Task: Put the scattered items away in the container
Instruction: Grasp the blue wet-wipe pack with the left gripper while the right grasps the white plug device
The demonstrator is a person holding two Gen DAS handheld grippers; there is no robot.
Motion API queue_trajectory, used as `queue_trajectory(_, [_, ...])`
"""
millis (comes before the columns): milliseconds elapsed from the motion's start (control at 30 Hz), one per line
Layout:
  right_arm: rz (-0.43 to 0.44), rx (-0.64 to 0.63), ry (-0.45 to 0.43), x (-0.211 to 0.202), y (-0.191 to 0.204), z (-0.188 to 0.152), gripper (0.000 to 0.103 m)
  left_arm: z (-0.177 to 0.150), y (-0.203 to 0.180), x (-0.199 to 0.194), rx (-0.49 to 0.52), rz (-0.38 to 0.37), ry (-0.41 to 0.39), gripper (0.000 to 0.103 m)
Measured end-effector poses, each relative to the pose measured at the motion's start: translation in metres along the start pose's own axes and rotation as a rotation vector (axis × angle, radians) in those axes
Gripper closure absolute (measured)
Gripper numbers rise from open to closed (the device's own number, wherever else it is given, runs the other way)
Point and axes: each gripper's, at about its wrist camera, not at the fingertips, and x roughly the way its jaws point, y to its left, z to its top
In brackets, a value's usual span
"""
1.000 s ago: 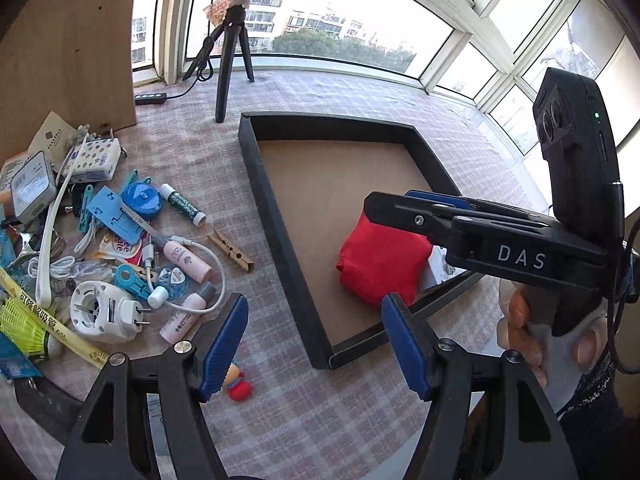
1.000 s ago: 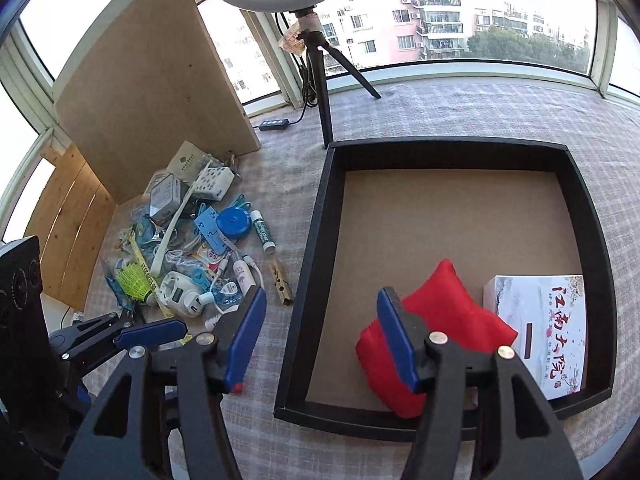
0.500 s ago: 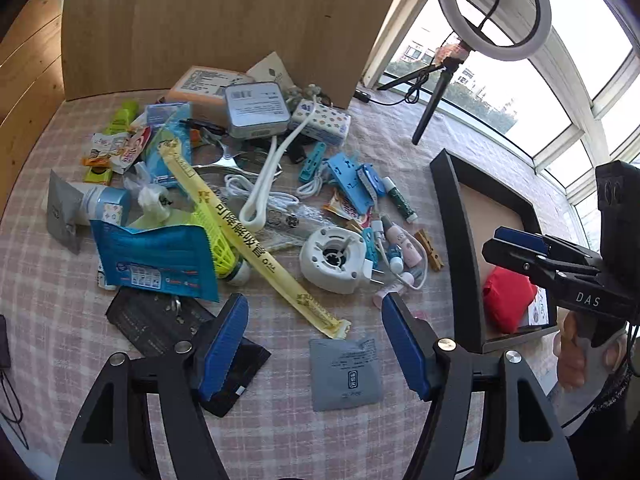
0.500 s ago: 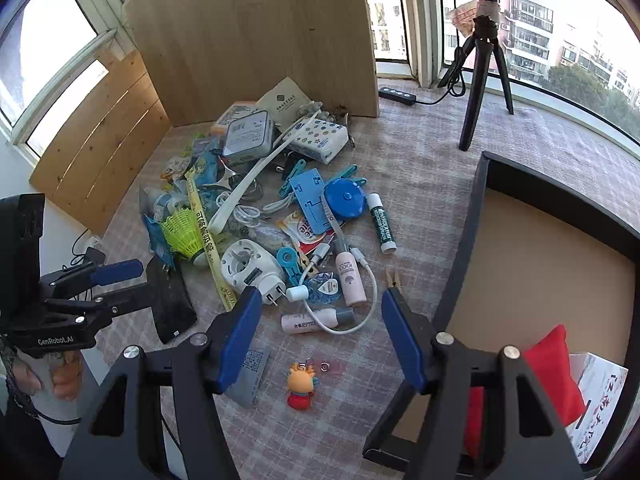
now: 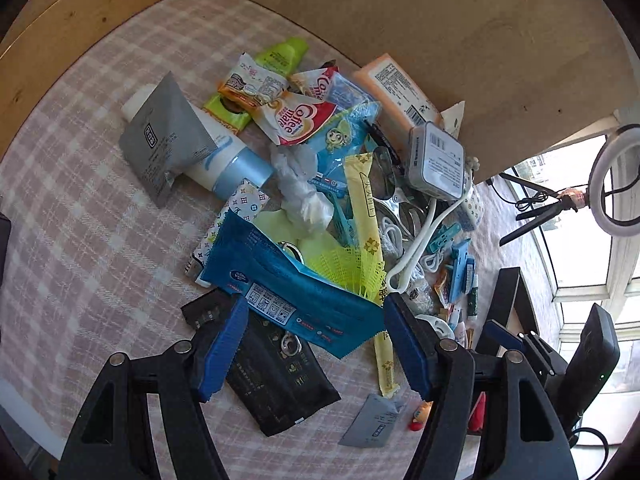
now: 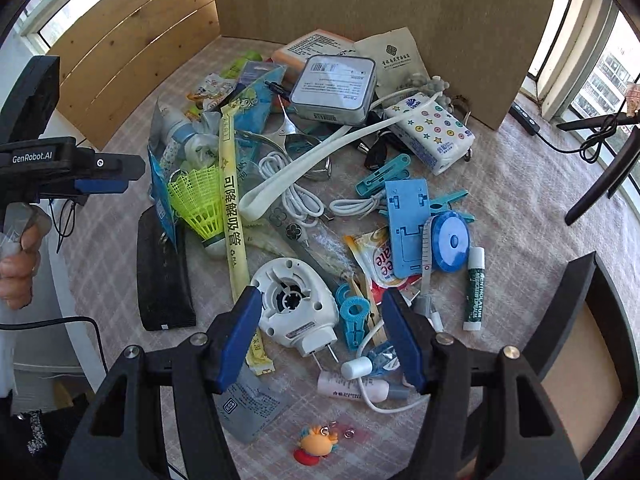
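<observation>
A pile of scattered items lies on the checked cloth. My left gripper [image 5: 316, 344] is open and empty, its jaws either side of a blue packet [image 5: 292, 288] that lies over a black pouch [image 5: 272, 380]. My right gripper [image 6: 320, 340] is open and empty over a white plug adapter [image 6: 296, 312]. The black container [image 6: 592, 320] shows at the right edge of the right wrist view, and as a dark rim [image 5: 508, 300] in the left wrist view. The left gripper also shows in the right wrist view [image 6: 100, 176].
A wooden board [image 6: 400, 8] stands behind the pile. A grey tin [image 6: 334, 88], white cables [image 6: 296, 196], a yellow shuttlecock [image 6: 200, 200], a blue tape measure [image 6: 450, 240], a lip balm [image 6: 474, 288] and a small orange toy [image 6: 316, 444] lie around. A ring light tripod [image 5: 560, 204] stands beyond.
Both grippers have swung from over the container to the pile of items and come down closer to it. Both stay open and empty.
</observation>
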Motion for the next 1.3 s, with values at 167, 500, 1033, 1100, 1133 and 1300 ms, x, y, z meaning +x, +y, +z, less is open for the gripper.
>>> queue_trajectory(167, [0.003,-0.049,0.028,0.012,0.003,0.011,0.042,0.011,0.001,0.012,-0.036,0.014,0.023,0.036])
queue_trajectory(500, [0.023,-0.068,0.098,0.035,-0.003,0.026,0.051,0.011,-0.011,0.035,-0.003,0.049,0.058,0.037])
queue_trajectory(1033, [0.025,-0.114,0.183,0.049,0.004,0.022,0.069,0.003,-0.010,0.030,0.024,0.055,0.045,0.058])
queue_trajectory(1100, [0.022,-0.099,0.170,0.047,0.004,0.020,0.070,0.000,-0.007,0.029,0.020,0.052,0.043,0.062])
queue_trajectory(1133, [0.022,-0.093,0.163,0.046,0.004,0.019,0.072,-0.002,-0.005,0.027,0.018,0.050,0.041,0.068])
queue_trajectory(1300, [0.023,-0.047,0.125,0.037,-0.001,0.017,0.077,-0.010,0.009,0.018,0.002,0.027,0.027,0.083])
